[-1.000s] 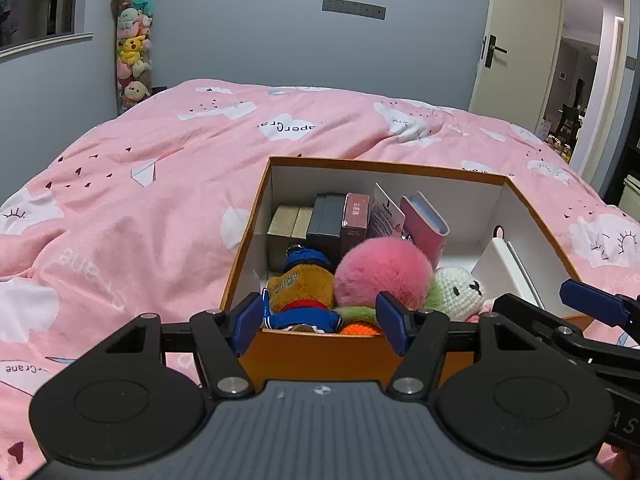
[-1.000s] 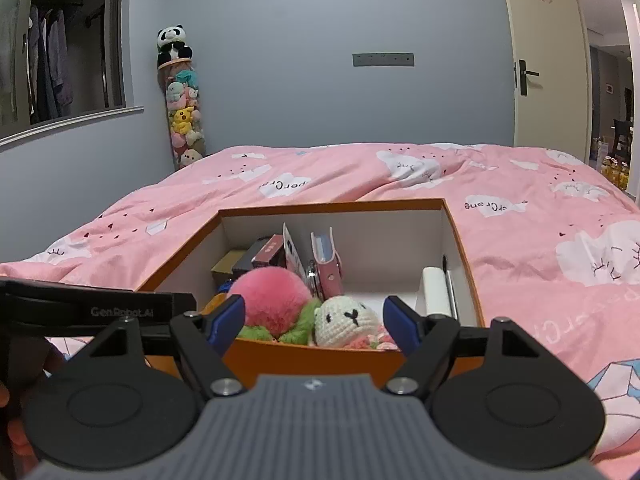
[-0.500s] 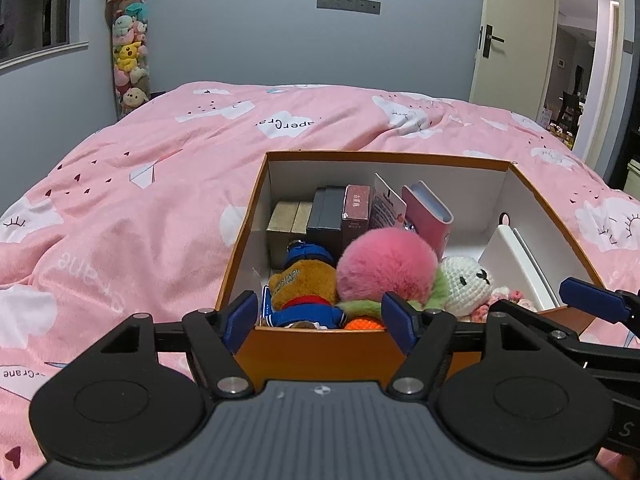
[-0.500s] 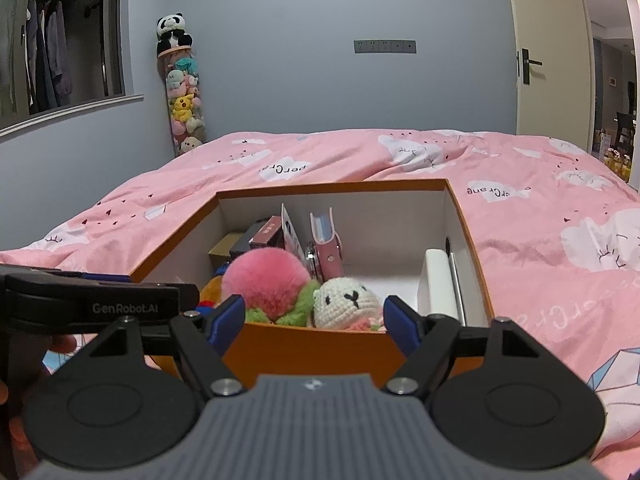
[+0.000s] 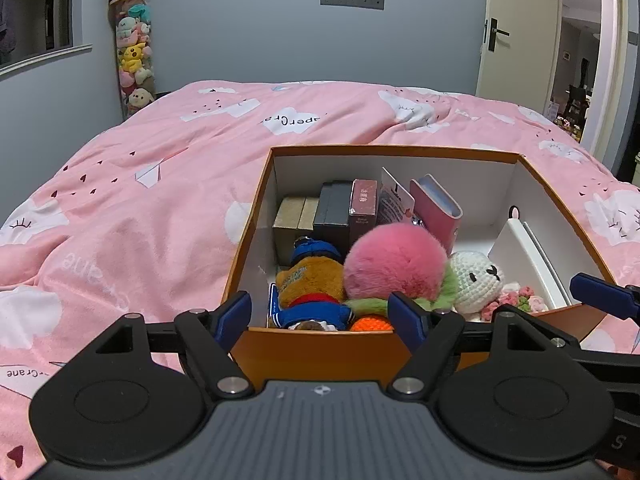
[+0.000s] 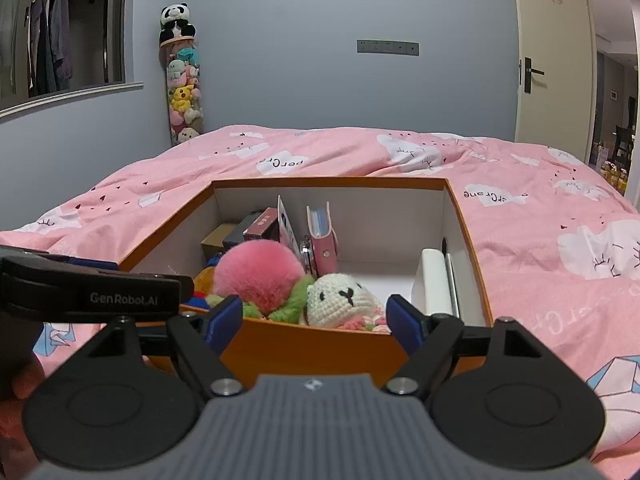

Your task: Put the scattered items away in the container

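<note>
Orange cardboard box point(image 5: 316, 350) dead ahead of the left claw point(image 5: 322, 314), near wall just past the fingertips, long axis running away toward the far wall of the room. Left claw spread wide, jaws just been opening, nothing between the pads; only the box's near rim showing in the gap. Inside, from the left wrist view: brown bear plush point(image 5: 310, 284) at the near left corner, pink fluffy ball point(image 5: 394, 262) beside it, white crocheted bunny point(image 5: 476, 280) further right, small boxes point(image 5: 332, 212) and a pink booklet point(image 5: 436, 208) standing upright along the middle, white folded card point(image 5: 520, 256) leaning on the right wall. Pink duvet point(image 5: 140, 220) bare on the left of the box, no loose item visible there. Right claw's blue tip point(image 5: 600, 300) poking in at the right edge.

From the right wrist view: right claw point(image 6: 316, 318) likewise spread and empty, hanging at the near wall of the same box, opposite the bunny and the card. Left claw's black body close at the left, near the box's near left corner, so little room between the two tools. Open duvet to the right, free for swinging out. Judging by this, contents all in, nothing left scattered in sight; task looking close to finished.
</note>
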Available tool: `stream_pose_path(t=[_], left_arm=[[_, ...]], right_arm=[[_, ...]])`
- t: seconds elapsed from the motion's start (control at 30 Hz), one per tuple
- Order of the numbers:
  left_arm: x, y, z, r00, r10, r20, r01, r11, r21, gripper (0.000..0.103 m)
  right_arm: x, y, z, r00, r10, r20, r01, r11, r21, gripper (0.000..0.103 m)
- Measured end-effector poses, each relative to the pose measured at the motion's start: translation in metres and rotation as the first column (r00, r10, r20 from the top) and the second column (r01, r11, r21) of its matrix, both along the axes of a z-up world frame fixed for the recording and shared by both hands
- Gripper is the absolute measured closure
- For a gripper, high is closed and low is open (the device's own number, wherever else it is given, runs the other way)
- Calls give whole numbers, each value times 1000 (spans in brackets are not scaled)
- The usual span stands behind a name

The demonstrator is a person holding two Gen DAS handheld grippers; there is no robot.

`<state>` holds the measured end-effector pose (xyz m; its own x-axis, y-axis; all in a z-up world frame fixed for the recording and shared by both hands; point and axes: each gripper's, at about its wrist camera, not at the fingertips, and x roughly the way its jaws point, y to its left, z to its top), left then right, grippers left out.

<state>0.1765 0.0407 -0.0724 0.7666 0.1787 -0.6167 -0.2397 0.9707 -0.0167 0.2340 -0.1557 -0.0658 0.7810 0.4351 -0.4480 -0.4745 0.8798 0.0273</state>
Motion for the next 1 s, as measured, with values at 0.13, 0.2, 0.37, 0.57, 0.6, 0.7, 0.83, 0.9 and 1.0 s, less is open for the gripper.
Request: stream_pose_path(t=[0.13, 0.2, 0.37, 0.57, 0.6, 0.7, 0.83, 0.9, 1.0], left_arm=[[1, 1, 1, 1000, 1, -10, -1, 1000, -5, 14], [0, 1, 1, 1000, 3, -12, -3, 1000, -7, 14], [2, 2, 1, 1000, -3, -20, 3, 1000, -14, 11], [2, 2, 1, 1000, -4, -20, 3, 1000, -13, 11], [2, 1, 1, 1000, -4, -19, 4, 1000, -13, 11], [2, 1, 0, 1000, -5, -19, 5, 1000, -13, 11], [2, 1, 1, 1000, -6, -20, 5, 1000, -13, 11], [2, 1, 1, 1000, -5, -20, 5, 1000, -13, 11], [2, 1, 1, 1000, -5, -20, 5, 1000, -15, 11]], right_arm=[[0, 0, 0, 1000, 0, 0, 0, 1000, -1, 22], [0, 0, 0, 1000, 0, 0, 0, 1000, -2, 22], [0, 2, -2, 1000, 8, 3, -8, 1000, -15, 19], [-1, 2, -2, 1000, 12, 6, -12, 1000, -19, 18], [-1, 2, -2, 1000, 12, 6, -12, 1000, -19, 18], [0, 2, -2, 1000, 13, 7, -13, 1000, -21, 18], [0, 2, -3, 1000, 13, 7, -13, 1000, -20, 18], [0, 3, -3, 1000, 13, 6, -13, 1000, -20, 18], [0, 2, -3, 1000, 13, 7, -13, 1000, -21, 18]])
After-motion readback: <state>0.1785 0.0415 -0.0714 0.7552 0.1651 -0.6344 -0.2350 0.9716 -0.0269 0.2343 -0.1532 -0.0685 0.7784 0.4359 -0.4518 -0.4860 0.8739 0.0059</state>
